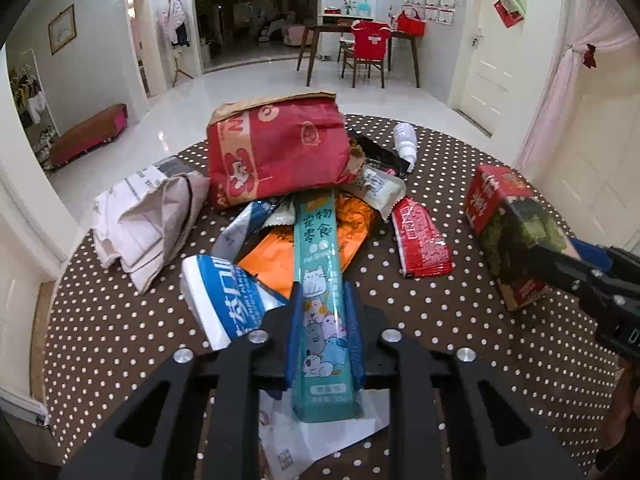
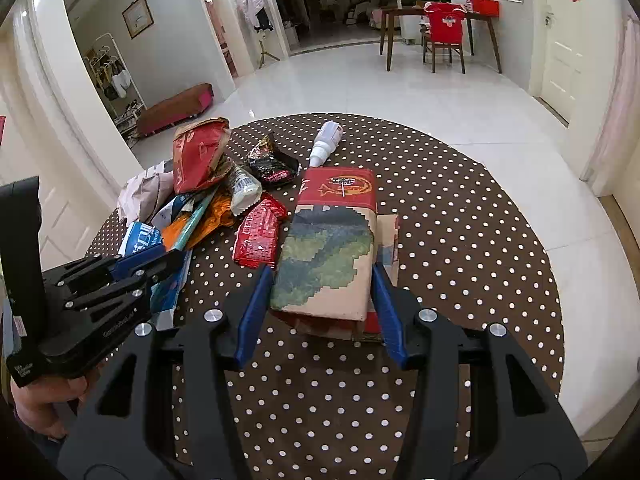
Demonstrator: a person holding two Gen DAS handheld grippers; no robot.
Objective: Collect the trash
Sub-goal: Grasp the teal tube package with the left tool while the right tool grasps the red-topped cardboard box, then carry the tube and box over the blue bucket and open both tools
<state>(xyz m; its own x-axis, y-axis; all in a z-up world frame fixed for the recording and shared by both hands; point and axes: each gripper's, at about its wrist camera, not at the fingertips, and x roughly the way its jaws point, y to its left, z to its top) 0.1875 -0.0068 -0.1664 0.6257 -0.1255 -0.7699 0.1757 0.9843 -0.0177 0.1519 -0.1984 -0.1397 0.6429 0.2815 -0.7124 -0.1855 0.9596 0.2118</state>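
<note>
A pile of trash lies on a round brown polka-dot table (image 1: pixel 440 320). My left gripper (image 1: pixel 322 292) is shut on a long teal pet-snack packet (image 1: pixel 320 280) whose far end reaches under a red paper bag (image 1: pixel 276 148). My right gripper (image 2: pixel 320 276) has its blue fingers (image 2: pixel 256 304) against both sides of a red and beige carton (image 2: pixel 332 248), which rests on the table. The carton also shows in the left wrist view (image 1: pixel 508 232), with the right gripper (image 1: pixel 560 252) at its near end. The left gripper shows in the right wrist view (image 2: pixel 160 260).
Around the teal packet lie a blue and white wrapper (image 1: pixel 224 296), an orange wrapper (image 1: pixel 276 256), a red wrapper (image 1: pixel 420 240), crumpled white paper (image 1: pixel 140 224), a black wrapper (image 2: pixel 272 164) and a white bottle (image 2: pixel 328 140). Beyond are white floor, a wooden table with chair (image 1: pixel 364 52) and a bench (image 1: pixel 88 136).
</note>
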